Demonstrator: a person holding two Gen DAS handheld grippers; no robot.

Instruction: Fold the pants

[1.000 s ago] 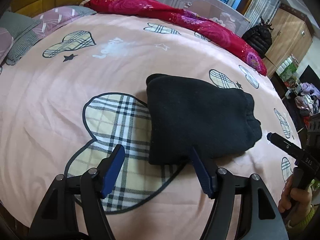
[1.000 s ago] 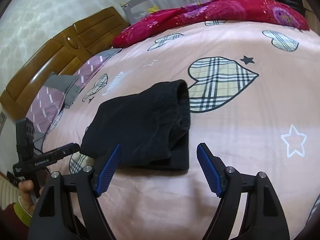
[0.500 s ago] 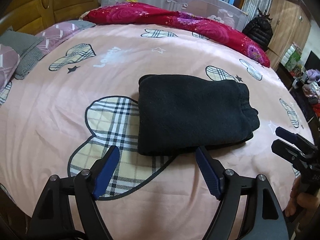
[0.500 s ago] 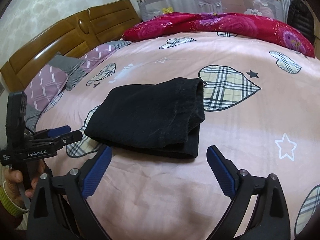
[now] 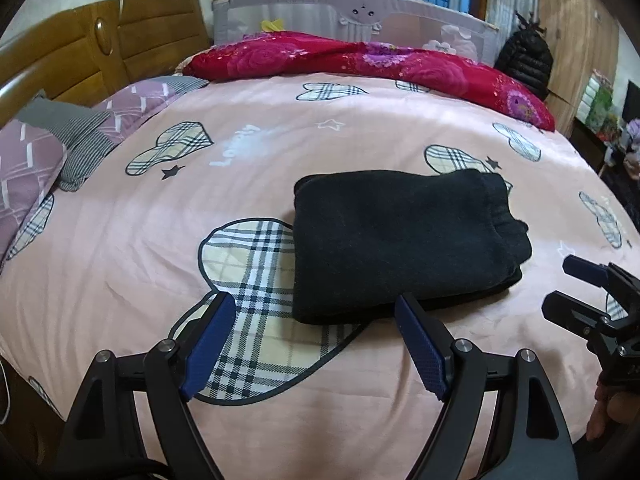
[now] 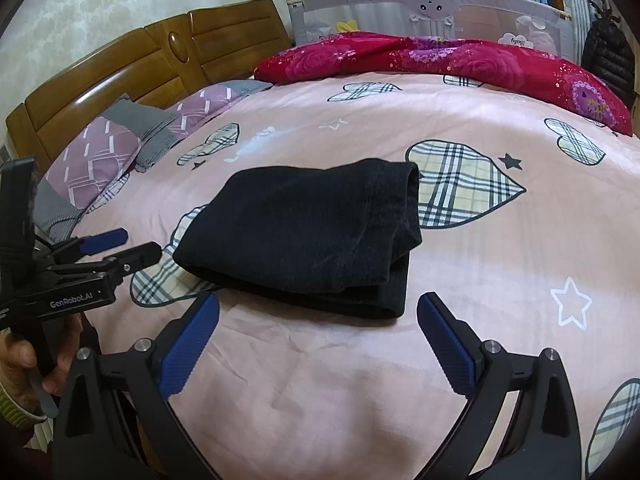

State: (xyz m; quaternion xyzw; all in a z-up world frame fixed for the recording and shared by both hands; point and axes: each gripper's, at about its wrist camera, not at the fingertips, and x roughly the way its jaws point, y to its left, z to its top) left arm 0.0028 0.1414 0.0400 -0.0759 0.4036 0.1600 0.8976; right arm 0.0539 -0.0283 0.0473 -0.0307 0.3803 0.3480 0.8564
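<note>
The black pants [image 5: 400, 240] lie folded into a compact stack on the pink bed sheet [image 5: 280, 140], also in the right wrist view [image 6: 312, 236]. My left gripper [image 5: 312, 316] is open and empty, just short of the stack's near edge. My right gripper [image 6: 318, 312] is open and empty, a little short of the stack's near edge. Each gripper shows in the other's view: the right one at the far right [image 5: 576, 288], the left one at the far left [image 6: 120, 244].
A red floral quilt [image 5: 360, 60] lies along the far side of the bed. Purple and grey pillows [image 5: 48, 148] sit at the left by the wooden headboard [image 5: 100, 52]. A grey bed rail [image 5: 360, 12] stands behind. A black jacket [image 5: 524, 60] hangs at the far right.
Both grippers have pulled back and tilted up, away from the folded pants. The pants lie still. Both stay open.
</note>
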